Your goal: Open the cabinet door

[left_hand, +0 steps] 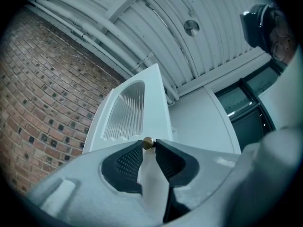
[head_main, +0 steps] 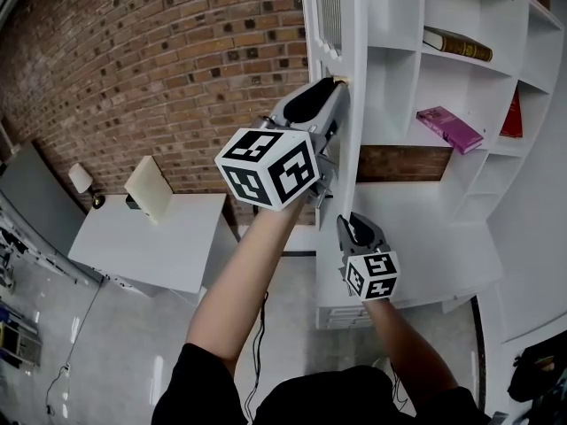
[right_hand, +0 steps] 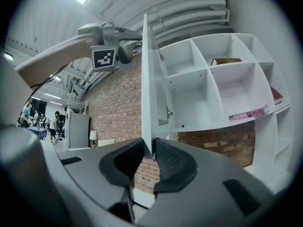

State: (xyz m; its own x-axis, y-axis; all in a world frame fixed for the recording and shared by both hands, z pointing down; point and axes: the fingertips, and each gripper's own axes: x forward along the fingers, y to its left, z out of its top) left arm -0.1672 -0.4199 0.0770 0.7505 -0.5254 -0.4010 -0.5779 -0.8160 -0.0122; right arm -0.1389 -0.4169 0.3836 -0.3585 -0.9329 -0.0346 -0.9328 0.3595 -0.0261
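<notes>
A: Door (head_main: 353, 42), where is it sitting?
B: It is hanging at twelve o'clock in the head view, swung out from the shelves (head_main: 420, 78). Its edge is facing us and its ribbed pane (head_main: 329, 7) is showing at the top.
A: What is the left gripper (head_main: 335, 85) doing?
B: It is clamping the small brass knob (left_hand: 147, 143) on the door's edge, one jaw on each side.
A: And the right gripper (head_main: 348, 221)?
B: It is pinching the door's edge near its bottom, at six o'clock from the left one, with its pads pressing both faces.
A: Anything lying around?
B: A brown book (head_main: 456, 44) is lying at one o'clock and a pink book (head_main: 450, 128) at two o'clock, both on the shelves. A brick wall (head_main: 159, 69) is running behind at ten o'clock, with a white desk (head_main: 151, 242) standing at eight o'clock.
</notes>
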